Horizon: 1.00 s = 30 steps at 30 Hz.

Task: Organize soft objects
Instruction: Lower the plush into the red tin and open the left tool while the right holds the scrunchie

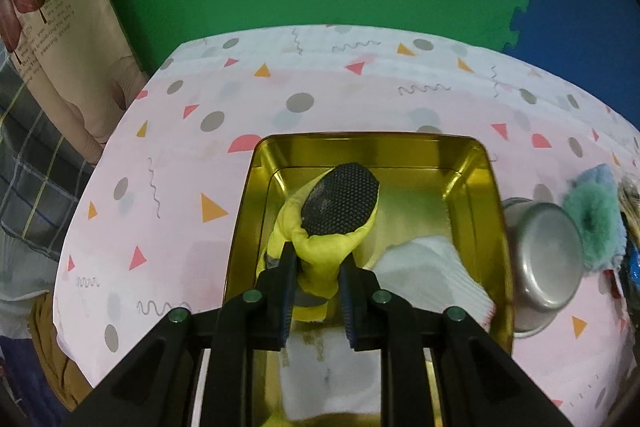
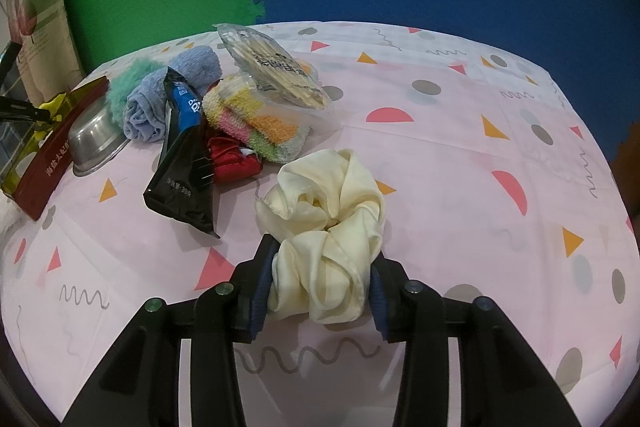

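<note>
My left gripper [image 1: 318, 259] is shut on a yellow glove [image 1: 320, 255] with a black dotted palm, held inside the gold tin tray [image 1: 492, 195]. A white folded cloth [image 1: 432, 275] lies in the tray beside it. My right gripper [image 2: 324, 267] is shut on a cream satin scrunchie [image 2: 328, 223] just above the tablecloth. Left of it lies a pile: a blue towel [image 2: 152, 107], a teal fluffy item [image 2: 128, 83], a striped pastel cloth [image 2: 256, 123] and a red fabric piece [image 2: 232, 159].
A steel bowl [image 2: 94, 139] lies upturned by the tray's red outer wall [image 2: 60, 143]; it also shows in the left wrist view [image 1: 548, 263]. A black tube [image 2: 184, 155] and a clear packet of sticks [image 2: 276, 67] lie in the pile. The table edge runs behind.
</note>
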Tool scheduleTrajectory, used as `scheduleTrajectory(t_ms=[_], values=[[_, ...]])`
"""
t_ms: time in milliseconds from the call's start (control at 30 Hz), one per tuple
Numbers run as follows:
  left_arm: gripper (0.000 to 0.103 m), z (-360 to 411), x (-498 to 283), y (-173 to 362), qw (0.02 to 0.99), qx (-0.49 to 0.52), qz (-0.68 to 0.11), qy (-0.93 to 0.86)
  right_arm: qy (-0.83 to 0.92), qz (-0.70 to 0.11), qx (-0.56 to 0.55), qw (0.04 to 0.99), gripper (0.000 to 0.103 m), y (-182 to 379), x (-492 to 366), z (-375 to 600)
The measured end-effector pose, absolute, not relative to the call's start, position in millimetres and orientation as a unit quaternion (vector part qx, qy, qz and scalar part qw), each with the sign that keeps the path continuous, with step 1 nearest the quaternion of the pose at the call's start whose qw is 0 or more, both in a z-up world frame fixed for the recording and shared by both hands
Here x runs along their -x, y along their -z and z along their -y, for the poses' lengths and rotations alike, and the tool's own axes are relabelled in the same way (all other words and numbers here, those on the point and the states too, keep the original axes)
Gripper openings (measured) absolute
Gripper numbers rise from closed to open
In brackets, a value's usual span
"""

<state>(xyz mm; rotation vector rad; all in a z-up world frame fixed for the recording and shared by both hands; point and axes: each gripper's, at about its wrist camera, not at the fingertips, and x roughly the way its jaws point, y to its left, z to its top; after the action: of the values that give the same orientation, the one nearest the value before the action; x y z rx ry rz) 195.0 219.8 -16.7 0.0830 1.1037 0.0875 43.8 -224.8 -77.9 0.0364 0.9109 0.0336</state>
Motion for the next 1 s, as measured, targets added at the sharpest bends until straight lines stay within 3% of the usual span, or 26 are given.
scheduleTrajectory(t_ms=[500,667,1000], values=[[0.026,-234.3,-204.1,38.5,0.836,-0.024,-0.545,-0.056,-0.016,-0.440,-0.013,0.898,0.041,78.2,-44.7,222.3],[0.033,-234.8,-202.7,34.6,0.837,-0.021,-0.544,-0.050,-0.016,-0.440,-0.013,0.898,0.041,78.2,-44.6,221.8],[0.033,-228.4,-177.8,8.6,0.849,-0.027,-0.525,-0.041,-0.016,-0.440,-0.012,0.898,0.041,78.2,-44.8,221.4]])
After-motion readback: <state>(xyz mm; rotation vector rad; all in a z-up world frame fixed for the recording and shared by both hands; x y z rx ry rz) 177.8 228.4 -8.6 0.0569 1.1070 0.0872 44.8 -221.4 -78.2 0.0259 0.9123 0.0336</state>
